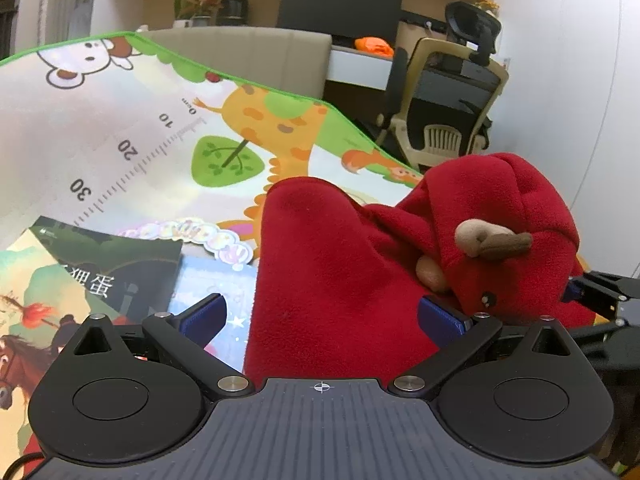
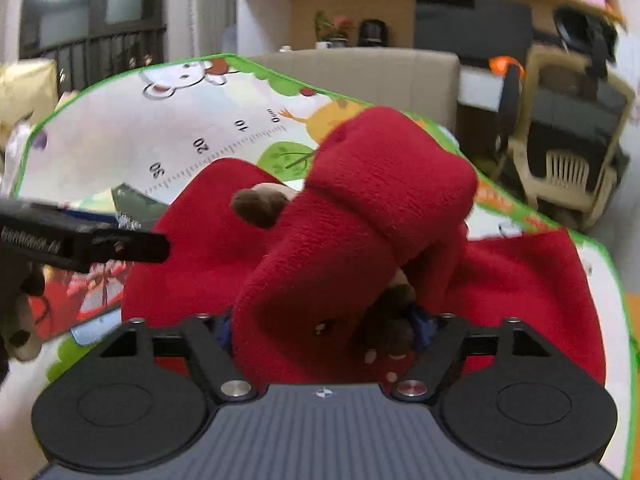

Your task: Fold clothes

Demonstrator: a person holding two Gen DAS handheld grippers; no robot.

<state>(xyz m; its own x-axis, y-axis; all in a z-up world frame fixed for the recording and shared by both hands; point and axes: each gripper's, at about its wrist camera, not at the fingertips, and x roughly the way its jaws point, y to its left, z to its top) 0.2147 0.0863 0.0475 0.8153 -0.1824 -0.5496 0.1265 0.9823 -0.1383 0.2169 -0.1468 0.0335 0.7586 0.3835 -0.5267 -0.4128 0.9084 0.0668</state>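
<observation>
On the colourful play mat with the cartoon animals and a printed ruler, a red fleece garment is lying in a loose heap, partly flat and partly bunched upward. In the left wrist view, the left gripper is hovering low over the flat red part, with its two blue-padded fingers standing wide apart and holding nothing; the cloth is passing between them without being pinched. To the right of it, the hood part of the garment is rising up, showing small brown plush horns and a little stitched eye. In the right wrist view, the right gripper is clamping a thick bunch of the same red fleece between its fingers, and this bunch is standing up above the rest of the garment, which is spreading on the mat to the right. Some picture books are lying on the mat just beside the left edge of the garment. Behind the mat, a beige sofa back and an office chair are standing, well apart from the grippers.
</observation>
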